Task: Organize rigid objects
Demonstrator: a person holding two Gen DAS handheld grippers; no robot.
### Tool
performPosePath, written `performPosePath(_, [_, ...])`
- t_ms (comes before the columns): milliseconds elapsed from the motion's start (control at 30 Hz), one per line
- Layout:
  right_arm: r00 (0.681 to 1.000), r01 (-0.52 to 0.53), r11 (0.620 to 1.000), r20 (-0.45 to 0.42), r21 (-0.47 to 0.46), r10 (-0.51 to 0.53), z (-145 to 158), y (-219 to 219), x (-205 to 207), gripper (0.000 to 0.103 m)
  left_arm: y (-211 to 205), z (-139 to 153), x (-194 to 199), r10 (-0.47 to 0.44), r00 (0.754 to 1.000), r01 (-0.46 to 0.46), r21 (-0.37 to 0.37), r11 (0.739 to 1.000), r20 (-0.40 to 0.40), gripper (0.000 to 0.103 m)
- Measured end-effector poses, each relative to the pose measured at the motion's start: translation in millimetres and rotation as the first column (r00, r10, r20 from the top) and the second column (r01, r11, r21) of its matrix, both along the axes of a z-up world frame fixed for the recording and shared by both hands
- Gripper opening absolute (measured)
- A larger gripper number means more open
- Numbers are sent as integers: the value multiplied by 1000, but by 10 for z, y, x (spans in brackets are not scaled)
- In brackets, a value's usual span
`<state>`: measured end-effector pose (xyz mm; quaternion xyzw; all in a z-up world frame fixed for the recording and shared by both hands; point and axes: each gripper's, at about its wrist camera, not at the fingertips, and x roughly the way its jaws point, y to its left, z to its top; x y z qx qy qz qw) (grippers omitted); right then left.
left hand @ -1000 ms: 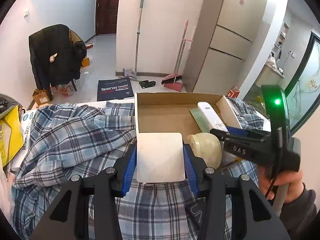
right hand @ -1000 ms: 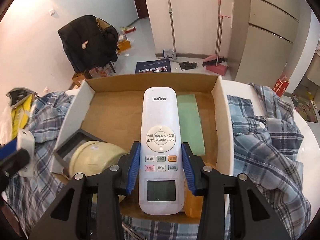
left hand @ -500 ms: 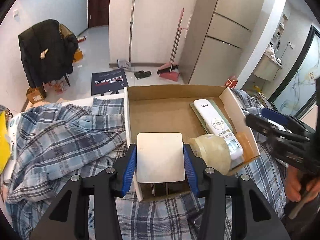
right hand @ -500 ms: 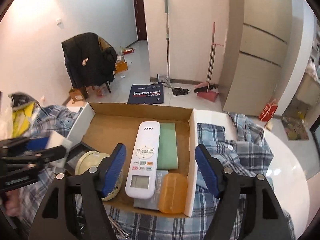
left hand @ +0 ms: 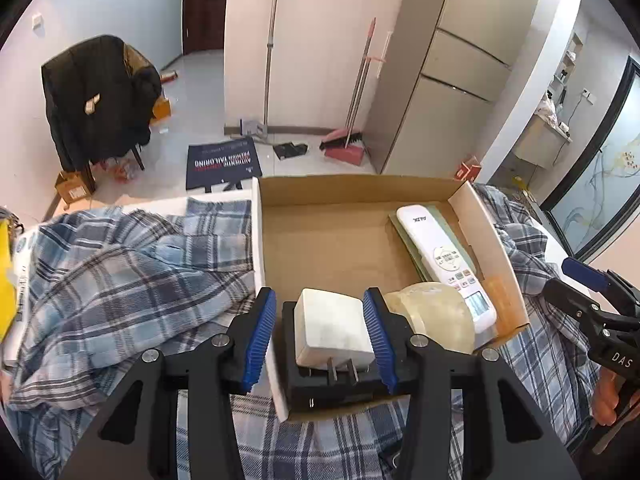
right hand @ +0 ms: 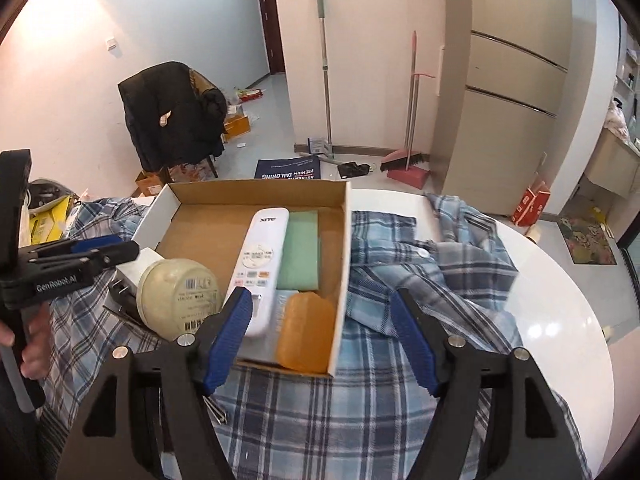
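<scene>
The cardboard box point(right hand: 346, 240) is taken as the landmark, and most of the sorting appears done. Inside it, along the right wall, a white remote point(right hand: 258, 272) is laid lengthwise beside a green flat piece point(right hand: 298, 252), with an orange block point(right hand: 306, 332) at the near right corner. A cream round jar point(right hand: 178, 298) is lodged at the near left of the box. The right gripper point(right hand: 320, 336) is held above the box's near right corner, jaws spread wide, nothing between them — the remote is judged delivered. The left gripper point(left hand: 320, 336) is seen at the box's near left corner, pinching a white plug adapter point(left hand: 330, 332) over a black tray point(left hand: 332, 388), prongs pointing toward the camera. That adapter is not yet let go — its release is judged the step in hand. Around the box only a plaid shirt point(right hand: 400, 264) is spread; whether further rigid items are left outside cannot be told.
</scene>
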<state>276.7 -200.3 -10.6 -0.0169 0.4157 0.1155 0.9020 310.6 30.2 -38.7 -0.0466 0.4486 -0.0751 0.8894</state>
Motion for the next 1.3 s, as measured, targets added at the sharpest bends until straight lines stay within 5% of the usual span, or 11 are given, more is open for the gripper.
performPosePath(133, [1000,0,1000,25,-1,0,101,-66,-188,70,-49,191,-235,5,997,-10,65,998,76,49])
performPosePath(200, [999,2,1000,33,-2,-2,156,-71,-291,70,-85,311,-406,7,991,-18,79,997,131,61])
performPosePath(233, [999,0,1000,36,3,0,188,-72,-355,70,-100,392,-522,-1,986,-11,68,998,169,69])
performPosePath(433, [993,10,1000,117,11,-11,354,-52,-774,70,-212,721,-1153,-2,949,-19,63,998,315,72])
performPosePath(567, [976,80,996,205,-31,-72,325,-40,-964,70,-203,797,-1577,47,916,-65,32,997,399,85])
performPosePath(700, [982,58,998,178,19,-60,198,-68,-1011,71,-196,796,-1863,74,899,-60,-46,997,431,86])
performPosePath(833, [994,21,997,106,74,-29,122,-70,-995,71,-240,717,-1987,64,887,-69,-6,998,458,86])
performPosePath(1033, [975,-36,999,218,10,33,82,91,-1204,71,-261,462,-2068,21,876,-33,17,999,482,91])
performPosePath(1300, [971,-62,996,233,59,46,-9,68,-1178,71,-294,359,-2195,13,816,-31,22,999,577,103])
